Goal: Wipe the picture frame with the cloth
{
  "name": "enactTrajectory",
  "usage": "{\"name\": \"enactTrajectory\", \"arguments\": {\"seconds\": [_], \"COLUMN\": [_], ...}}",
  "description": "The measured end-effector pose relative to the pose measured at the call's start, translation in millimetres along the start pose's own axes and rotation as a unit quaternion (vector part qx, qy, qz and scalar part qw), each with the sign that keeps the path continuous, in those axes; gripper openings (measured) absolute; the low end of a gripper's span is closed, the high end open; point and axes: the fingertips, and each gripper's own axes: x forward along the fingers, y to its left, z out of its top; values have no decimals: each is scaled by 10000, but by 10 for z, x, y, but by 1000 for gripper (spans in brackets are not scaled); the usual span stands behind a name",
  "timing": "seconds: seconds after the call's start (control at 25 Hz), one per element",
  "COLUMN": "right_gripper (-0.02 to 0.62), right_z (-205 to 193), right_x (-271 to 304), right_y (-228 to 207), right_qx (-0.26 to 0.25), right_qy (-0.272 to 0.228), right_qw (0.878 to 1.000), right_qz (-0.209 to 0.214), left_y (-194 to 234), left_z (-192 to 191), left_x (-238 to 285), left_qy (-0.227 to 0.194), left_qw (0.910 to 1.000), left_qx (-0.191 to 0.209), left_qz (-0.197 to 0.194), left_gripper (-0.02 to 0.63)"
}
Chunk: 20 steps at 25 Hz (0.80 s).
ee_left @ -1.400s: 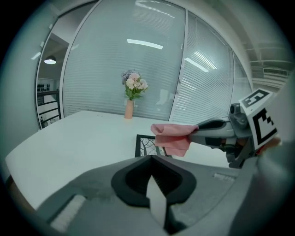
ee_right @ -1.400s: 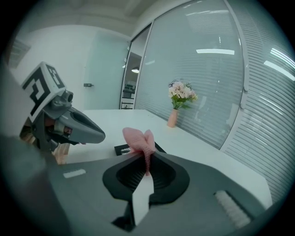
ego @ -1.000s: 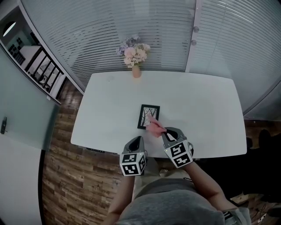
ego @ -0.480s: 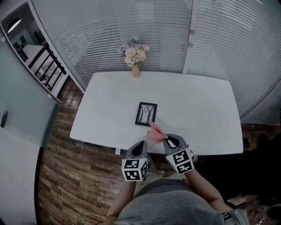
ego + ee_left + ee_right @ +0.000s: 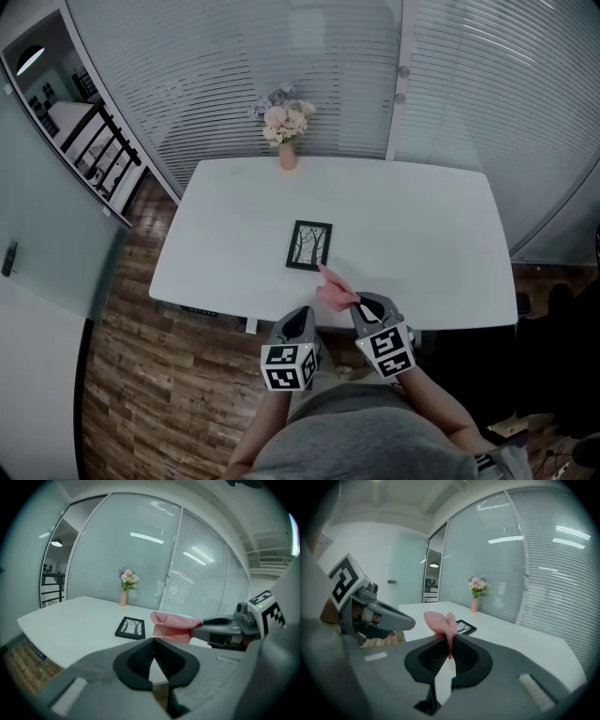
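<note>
Holding the cloth pinched tight in the closed fingers of the right gripper, raised over the near table edge, just short of the picture frame lying flat, probably ready for a wipe. With the left gripper beside, fingers together on nothing, likely free to steady the frame.

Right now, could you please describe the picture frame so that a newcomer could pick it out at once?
Start at the white table. Near its middle, toward the person's side, the picture frame lies flat. It is the only dark rectangle, black-edged with bare trees inside, unlike the vase of flowers at the far edge and the pink cloth held nearby.
</note>
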Motion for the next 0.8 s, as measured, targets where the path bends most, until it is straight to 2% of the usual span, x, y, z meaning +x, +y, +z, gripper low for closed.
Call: {"name": "enactTrajectory", "arguments": {"seconds": [0.32, 0.8], "right_gripper": [14, 14], "right_z": [32, 44], "right_x": [-7, 40], "right_y": [-75, -144], "right_qx": [251, 339], "right_qy": [-126, -174], "right_qw": [9996, 9992], "right_qz": [-84, -102], "left_y": [-7, 11], "left_z": [35, 102], "left_x": [11, 83], "left_qy": [-3, 8], "left_qw": [10000, 10000], "left_qx": [28, 59], "left_qz": [-23, -63], "left_gripper": [2, 2]}}
